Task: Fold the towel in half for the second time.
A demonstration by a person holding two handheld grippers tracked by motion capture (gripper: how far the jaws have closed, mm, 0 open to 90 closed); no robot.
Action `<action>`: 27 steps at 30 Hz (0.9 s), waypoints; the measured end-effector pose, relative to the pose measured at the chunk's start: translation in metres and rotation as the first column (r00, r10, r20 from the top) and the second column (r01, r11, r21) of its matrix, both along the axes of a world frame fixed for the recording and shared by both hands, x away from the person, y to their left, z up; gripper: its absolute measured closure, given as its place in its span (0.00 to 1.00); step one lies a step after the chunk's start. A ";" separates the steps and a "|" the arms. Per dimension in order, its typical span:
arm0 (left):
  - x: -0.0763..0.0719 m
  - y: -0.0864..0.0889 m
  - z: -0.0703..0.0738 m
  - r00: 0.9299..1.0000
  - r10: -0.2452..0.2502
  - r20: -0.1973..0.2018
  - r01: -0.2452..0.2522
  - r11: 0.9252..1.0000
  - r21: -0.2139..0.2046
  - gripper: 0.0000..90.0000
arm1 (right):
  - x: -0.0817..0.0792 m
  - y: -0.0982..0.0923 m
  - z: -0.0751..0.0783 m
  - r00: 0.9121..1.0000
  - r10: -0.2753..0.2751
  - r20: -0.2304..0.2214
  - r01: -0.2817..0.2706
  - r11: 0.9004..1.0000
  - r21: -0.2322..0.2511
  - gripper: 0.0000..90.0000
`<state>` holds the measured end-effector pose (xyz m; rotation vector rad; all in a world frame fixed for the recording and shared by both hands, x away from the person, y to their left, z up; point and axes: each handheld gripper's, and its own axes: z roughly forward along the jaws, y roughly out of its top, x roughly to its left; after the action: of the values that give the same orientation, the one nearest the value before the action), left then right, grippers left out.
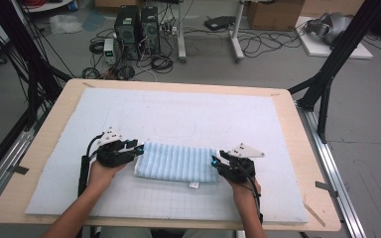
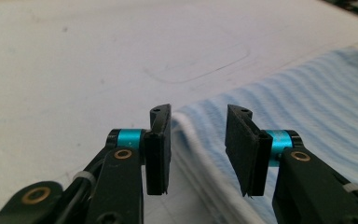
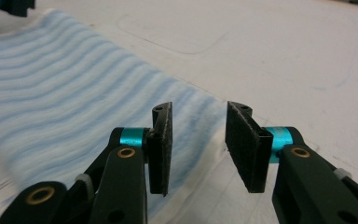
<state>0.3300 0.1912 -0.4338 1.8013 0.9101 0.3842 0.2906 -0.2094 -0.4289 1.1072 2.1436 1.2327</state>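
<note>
- A folded blue-and-white striped towel [image 1: 176,162] was seen lying on the white foam mat [image 1: 178,119] of the counter, long axis left to right.
- The left gripper [image 1: 138,148] was held at its left end, the right gripper [image 1: 215,162] at its right end.
- Both pairs of jaws were parted, nothing grasped.

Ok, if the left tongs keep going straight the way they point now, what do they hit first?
Probably the folded striped towel. The left tongs are open, with its white folded edge lying between and just ahead of the jaws. How high they sit above it is hard to tell.
</note>
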 end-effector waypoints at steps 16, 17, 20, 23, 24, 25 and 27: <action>-0.018 -0.016 -0.015 0.992 -0.119 -0.035 0.124 0.973 0.196 0.72 | -0.016 0.014 -0.020 0.980 0.184 -0.072 -0.189 0.979 -0.069 0.51; -0.018 -0.014 -0.015 0.994 -0.105 -0.034 0.110 0.974 0.196 0.71 | -0.016 0.012 -0.019 0.981 0.177 -0.074 -0.182 0.981 -0.062 0.49; -0.016 -0.006 -0.012 0.998 -0.060 -0.031 0.064 0.990 0.126 0.66 | -0.016 0.002 -0.012 0.990 0.137 -0.043 -0.138 0.990 -0.018 0.44; -0.015 0.007 -0.006 0.999 -0.038 0.003 0.038 0.999 0.034 0.58 | -0.014 -0.009 -0.004 0.997 0.079 -0.005 -0.079 0.997 0.010 0.38; -0.015 0.011 -0.003 0.999 -0.028 0.016 0.028 1.000 0.005 0.56 | -0.013 -0.013 -0.001 0.998 0.057 0.007 -0.057 0.998 0.013 0.36; -0.015 0.016 -0.002 0.999 -0.021 0.028 0.022 1.000 -0.022 0.53 | -0.012 -0.017 0.002 0.999 0.040 0.019 -0.040 0.999 0.013 0.33; -0.015 0.024 0.002 0.998 -0.009 0.064 0.013 0.999 -0.051 0.47 | -0.011 -0.024 0.006 0.999 0.006 0.036 -0.006 1.000 0.005 0.29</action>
<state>0.3145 0.2150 -0.4317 1.7367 0.8578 0.4056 0.2794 -0.2333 -0.4233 1.0735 2.1194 1.2521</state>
